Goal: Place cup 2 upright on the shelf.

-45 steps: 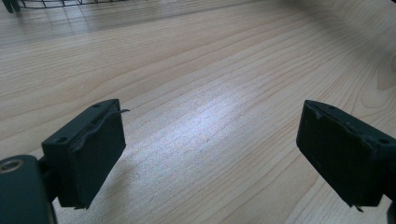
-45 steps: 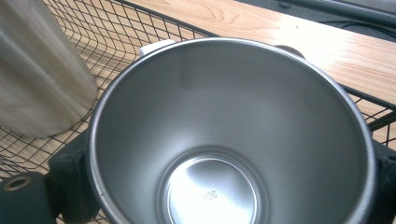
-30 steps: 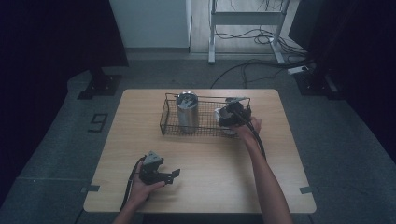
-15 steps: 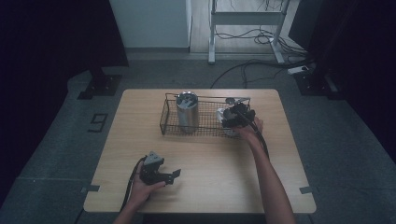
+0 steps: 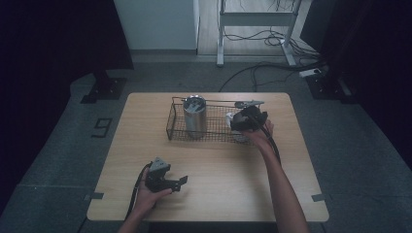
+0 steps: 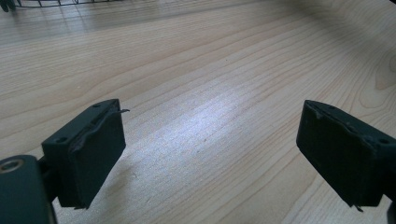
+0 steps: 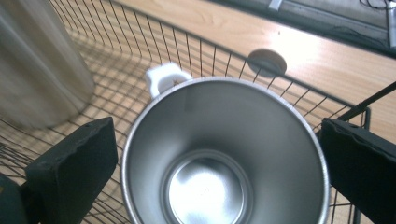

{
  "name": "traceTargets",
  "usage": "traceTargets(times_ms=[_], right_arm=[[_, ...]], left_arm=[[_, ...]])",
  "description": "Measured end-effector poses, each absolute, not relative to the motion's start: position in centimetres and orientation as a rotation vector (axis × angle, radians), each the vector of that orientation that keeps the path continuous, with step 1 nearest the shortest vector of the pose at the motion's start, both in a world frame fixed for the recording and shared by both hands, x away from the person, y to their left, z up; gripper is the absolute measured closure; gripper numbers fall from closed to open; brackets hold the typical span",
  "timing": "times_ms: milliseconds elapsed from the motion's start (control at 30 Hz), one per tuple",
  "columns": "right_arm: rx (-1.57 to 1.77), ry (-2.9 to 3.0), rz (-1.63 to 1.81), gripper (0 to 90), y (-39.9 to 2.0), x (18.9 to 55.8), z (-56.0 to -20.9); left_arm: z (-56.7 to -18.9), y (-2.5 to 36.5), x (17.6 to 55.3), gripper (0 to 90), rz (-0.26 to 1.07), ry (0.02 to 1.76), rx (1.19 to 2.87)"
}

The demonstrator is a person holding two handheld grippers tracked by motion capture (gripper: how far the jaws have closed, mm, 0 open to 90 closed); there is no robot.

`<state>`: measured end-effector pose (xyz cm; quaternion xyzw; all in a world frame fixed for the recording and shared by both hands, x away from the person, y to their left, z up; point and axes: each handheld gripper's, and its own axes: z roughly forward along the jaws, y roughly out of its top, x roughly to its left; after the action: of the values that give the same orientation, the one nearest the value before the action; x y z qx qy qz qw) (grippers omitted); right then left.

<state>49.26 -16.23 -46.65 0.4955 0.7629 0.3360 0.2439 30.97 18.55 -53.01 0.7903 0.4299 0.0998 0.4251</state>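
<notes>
The near half of the worktop (image 5: pixel 228 170) lies bare, giving open passage between the left hand-held gripper (image 5: pixel 180 182) and the wire basket (image 5: pixel 177 127). Inside the basket, the tall steel tumbler (image 5: pixel 195 116) occupies the left end. The steel mug (image 7: pixel 224 158) stands at the right end, its white handle (image 7: pixel 163 78) toward the far mesh wall; the right hand-held gripper (image 7: pixel 215 163) straddles its rim, jaws spread, with little room either side. The basket's raised walls bar sideways approach.

A wire basket (image 5: pixel 214 133) sits toward the far side of the tabletop (image 5: pixel 218 165). Inside it, a tall tumbler (image 5: pixel 195 116) stands at the left and a mug (image 7: pixel 224 158) at the right. The right hand-held gripper (image 5: pixel 245 121) hangs over the mug, jaws either side. The left hand-held gripper (image 5: pixel 167 180) rests near the front left edge, well apart from the basket.
</notes>
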Motion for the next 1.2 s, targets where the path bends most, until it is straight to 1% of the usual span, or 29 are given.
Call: traceTargets(times_ms=[500,600,700,1200], right_arm=[[1.312,2.007,1.06,1.5,-16.7,47.7,-44.3],[1.299,2.001,1.078,4.4,-16.8,47.2,-43.9],[1.289,2.001,1.115,7.4,-17.0,46.7,-43.7],[1.283,1.993,1.142,11.0,-18.4,43.8,-43.9]], left_arm=[[-53.1,18.5,31.0,8.0,0.252,1.075,1.98],[-53.0,18.5,30.9,8.0,0.251,1.075,1.979],[-53.0,18.6,30.9,8.0,0.254,1.077,1.974],[-53.1,18.6,31.0,8.0,0.259,1.075,1.984]])
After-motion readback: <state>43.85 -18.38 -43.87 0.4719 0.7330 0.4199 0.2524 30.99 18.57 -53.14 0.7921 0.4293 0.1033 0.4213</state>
